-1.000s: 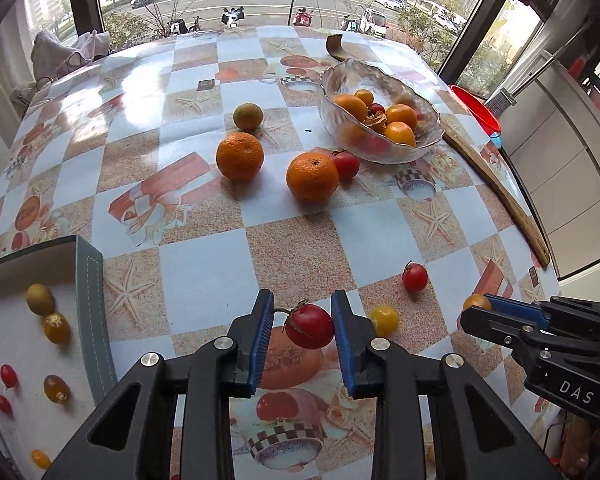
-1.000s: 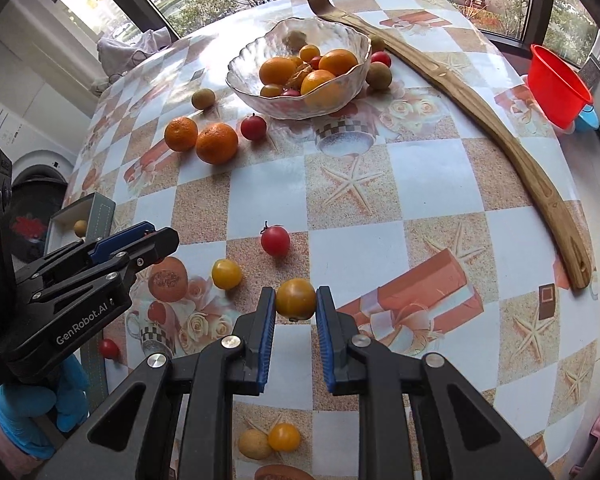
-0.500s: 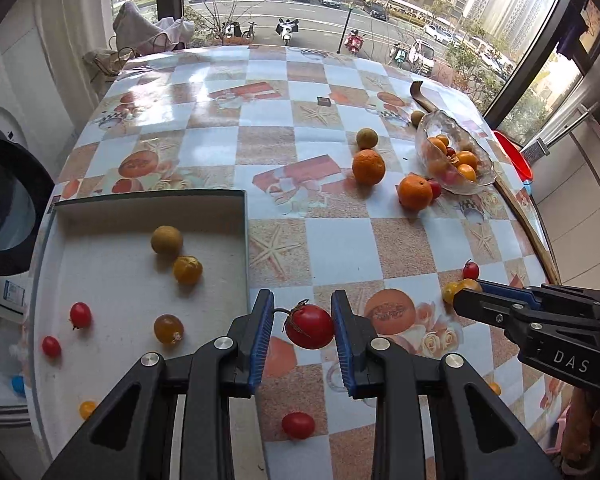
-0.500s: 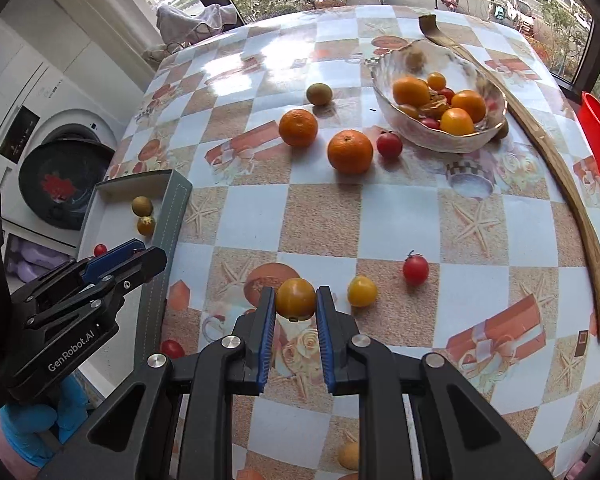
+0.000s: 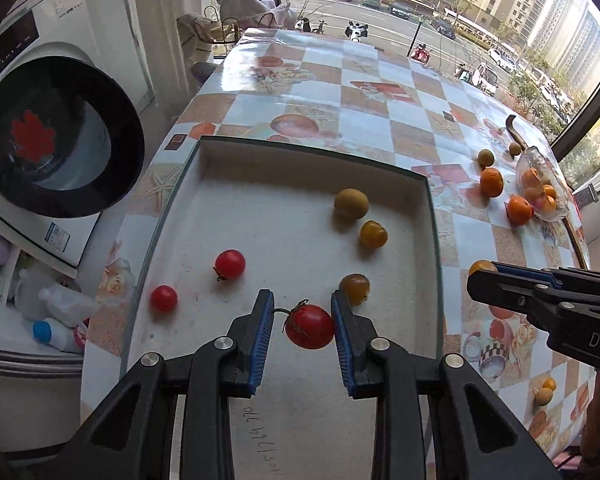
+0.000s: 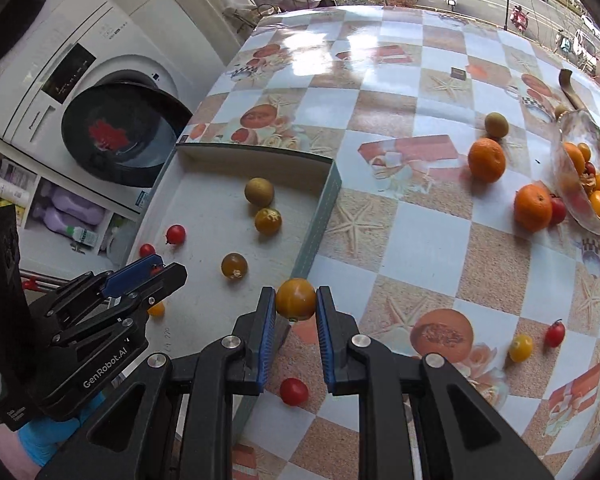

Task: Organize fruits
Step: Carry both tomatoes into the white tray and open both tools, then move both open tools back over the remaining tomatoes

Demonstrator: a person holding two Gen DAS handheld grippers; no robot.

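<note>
Both grippers over the tray's edge, each with a tomato between its fingers.

Left wrist view: the left gripper [image 5: 303, 334] hangs above the shallow white tray [image 5: 431, 216] with a red tomato [image 5: 310, 327] against its right pad — a gap shows at the left pad, so a firm grip cannot be told. Five small fruits lie in the tray. Right wrist view: the right gripper [image 6: 296, 320] is closed on an orange-yellow tomato [image 6: 295, 298] just above the tray's right wall [image 6: 321, 216]; the glass bowl [image 6: 572, 184] of fruit sits far right on the checkered table [image 6: 412, 240] — two oranges [image 6: 486, 159] beside it.
</note>
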